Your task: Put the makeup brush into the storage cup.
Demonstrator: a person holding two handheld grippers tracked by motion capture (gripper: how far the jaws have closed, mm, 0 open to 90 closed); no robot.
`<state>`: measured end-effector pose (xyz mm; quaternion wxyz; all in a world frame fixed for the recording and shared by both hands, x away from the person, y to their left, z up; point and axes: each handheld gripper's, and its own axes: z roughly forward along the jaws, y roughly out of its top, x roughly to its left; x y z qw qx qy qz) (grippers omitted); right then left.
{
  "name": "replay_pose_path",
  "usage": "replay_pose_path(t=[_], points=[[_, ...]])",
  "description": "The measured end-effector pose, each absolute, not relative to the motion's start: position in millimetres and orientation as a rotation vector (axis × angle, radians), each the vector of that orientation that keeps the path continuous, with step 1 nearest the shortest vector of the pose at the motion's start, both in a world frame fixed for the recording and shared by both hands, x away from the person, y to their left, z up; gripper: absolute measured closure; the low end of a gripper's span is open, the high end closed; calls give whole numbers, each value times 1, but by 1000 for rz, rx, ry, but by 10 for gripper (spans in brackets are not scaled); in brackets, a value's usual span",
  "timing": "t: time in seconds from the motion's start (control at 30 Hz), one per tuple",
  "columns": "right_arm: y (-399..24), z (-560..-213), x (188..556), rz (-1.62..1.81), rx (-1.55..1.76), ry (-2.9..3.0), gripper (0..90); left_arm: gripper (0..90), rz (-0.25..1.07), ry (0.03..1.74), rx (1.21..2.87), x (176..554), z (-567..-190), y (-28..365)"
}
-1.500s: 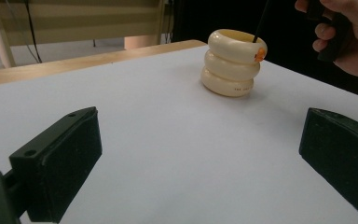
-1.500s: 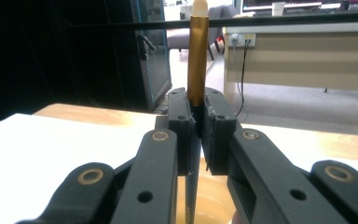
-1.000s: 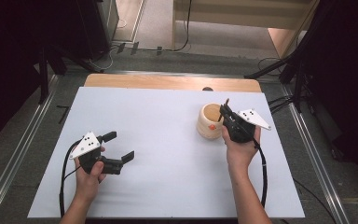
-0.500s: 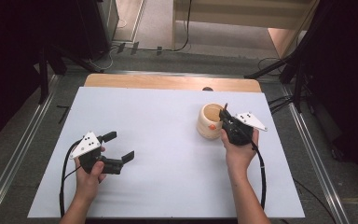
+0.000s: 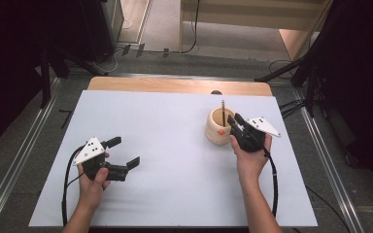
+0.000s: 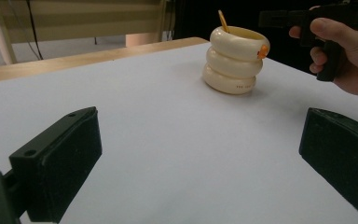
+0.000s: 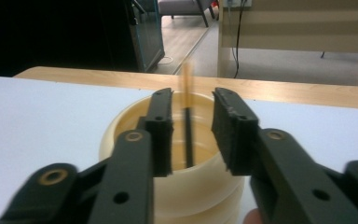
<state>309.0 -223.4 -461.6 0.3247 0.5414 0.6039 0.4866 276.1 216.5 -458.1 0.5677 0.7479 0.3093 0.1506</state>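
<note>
A cream ribbed cup (image 5: 217,128) (image 6: 235,58) (image 7: 196,191) stands right of the white sheet's middle. A thin dark stick with an orange upper end (image 5: 223,112) (image 6: 223,21) (image 7: 188,135) stands inside it, leaning on the rim. My right gripper (image 5: 234,121) (image 7: 192,100) hovers at the cup's right rim. Its jaws have just been opening; the stick stands loose between them and the pads do not press it. That gripper also shows in the left gripper view (image 6: 303,18). My left gripper (image 5: 125,152) (image 6: 200,135) rests low at the left, open wide with nothing between its jaws.
The white sheet (image 5: 165,145) covers a wooden table whose bare far edge (image 5: 175,85) shows, with a small dark knob (image 5: 216,92) on it. Metal rails run along both sides. Cables lie on the floor beyond.
The right gripper's jaws have parted and let go of the stick. The stick, tilted above the cup before, now stands in the cup. The left gripper has stayed put.
</note>
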Motion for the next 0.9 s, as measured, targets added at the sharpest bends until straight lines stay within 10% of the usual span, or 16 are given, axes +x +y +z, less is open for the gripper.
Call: replay_pose_path(t=[0.57,0.9], points=[[-240,-469,281,1340,1361,1716,37,0,363,729,1758,275,-459,217],[-254,-477,263,1372,1318,1740,0,0,363,727,1774,274,-463,215]])
